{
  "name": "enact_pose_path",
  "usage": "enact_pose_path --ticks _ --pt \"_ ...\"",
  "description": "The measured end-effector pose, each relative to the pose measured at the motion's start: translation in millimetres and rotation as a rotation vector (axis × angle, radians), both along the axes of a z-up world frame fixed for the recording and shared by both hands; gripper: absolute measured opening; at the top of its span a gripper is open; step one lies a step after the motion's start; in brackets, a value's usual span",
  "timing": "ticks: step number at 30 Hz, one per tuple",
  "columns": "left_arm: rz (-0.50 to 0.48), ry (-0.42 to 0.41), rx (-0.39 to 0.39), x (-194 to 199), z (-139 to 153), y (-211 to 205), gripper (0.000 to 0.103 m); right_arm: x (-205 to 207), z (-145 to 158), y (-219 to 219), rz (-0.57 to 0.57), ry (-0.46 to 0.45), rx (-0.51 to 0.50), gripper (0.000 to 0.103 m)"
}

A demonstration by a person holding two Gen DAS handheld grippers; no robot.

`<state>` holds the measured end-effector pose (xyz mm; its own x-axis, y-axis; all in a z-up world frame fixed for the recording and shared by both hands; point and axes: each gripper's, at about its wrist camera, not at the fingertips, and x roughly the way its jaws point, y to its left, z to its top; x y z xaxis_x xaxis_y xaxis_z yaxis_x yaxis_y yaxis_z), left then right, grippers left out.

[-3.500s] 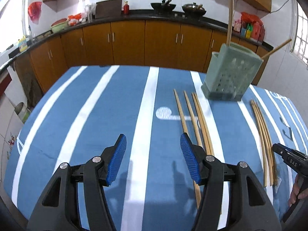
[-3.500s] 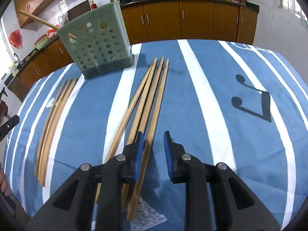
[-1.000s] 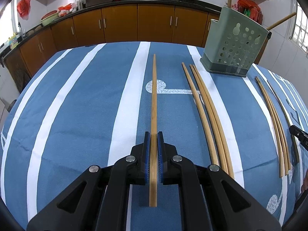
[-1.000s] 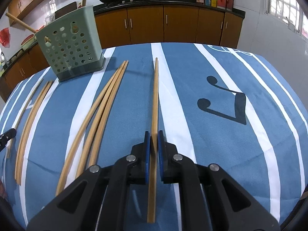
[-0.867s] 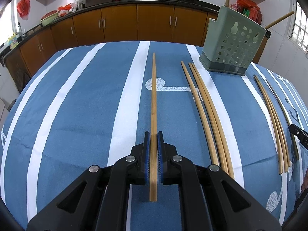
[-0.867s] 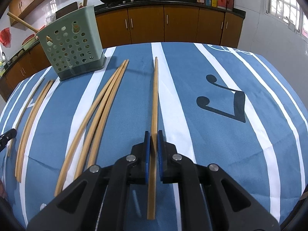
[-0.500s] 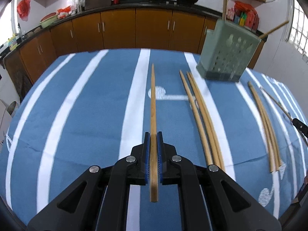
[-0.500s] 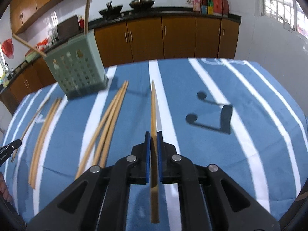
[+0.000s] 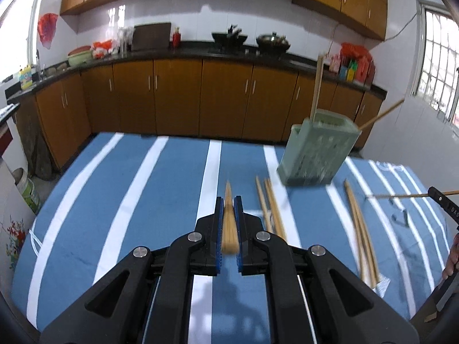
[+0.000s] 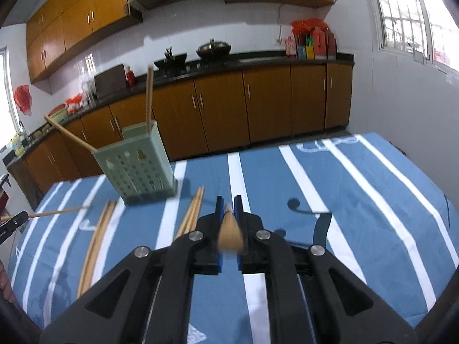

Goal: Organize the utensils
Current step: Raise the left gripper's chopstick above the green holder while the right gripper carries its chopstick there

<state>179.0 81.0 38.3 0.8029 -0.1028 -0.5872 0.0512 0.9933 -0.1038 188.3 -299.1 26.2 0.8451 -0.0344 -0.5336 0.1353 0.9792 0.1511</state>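
My left gripper [image 9: 228, 203] is shut on a long wooden chopstick [image 9: 228, 223], held above the blue striped tablecloth [image 9: 149, 189] and pointing forward. My right gripper [image 10: 228, 203] is shut on another wooden chopstick [image 10: 229, 229], also lifted. A green perforated utensil holder [image 9: 315, 149] stands at the far right of the table with two chopsticks in it; it also shows in the right wrist view [image 10: 137, 163], far left. Loose chopsticks [image 9: 269, 209] lie in front of the holder. More lie to its right [image 9: 358, 223].
Wooden kitchen cabinets [image 9: 178, 97] and a black counter with woks stand behind the table. The right gripper with its chopstick shows at the right edge of the left wrist view [image 9: 441, 200]. A bucket [image 9: 27, 189] stands on the floor to the left.
Both grippers have lifted their chopsticks off the table and tilted up, so the sticks now point forward, foreshortened. The view has risen toward the cabinets.
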Motion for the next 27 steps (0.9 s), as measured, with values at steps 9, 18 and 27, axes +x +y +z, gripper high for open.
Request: enact_pose_path --ticks 9,18,27 --pt "0.009 -0.071 0.004 3.3 25.7 -4.6 0.007 -1.7 23.1 -1.2 0.008 -0.065 0.002 0.008" --pt "0.005 -0.076 0.009 6.2 27.5 -9.4 0.007 1.1 23.6 -1.1 0.011 -0.070 0.003 0.008" --pt "-0.047 -0.138 -0.009 1.8 59.9 -14.2 0.007 -5.6 61.5 -0.3 0.052 -0.153 0.032 0.008"
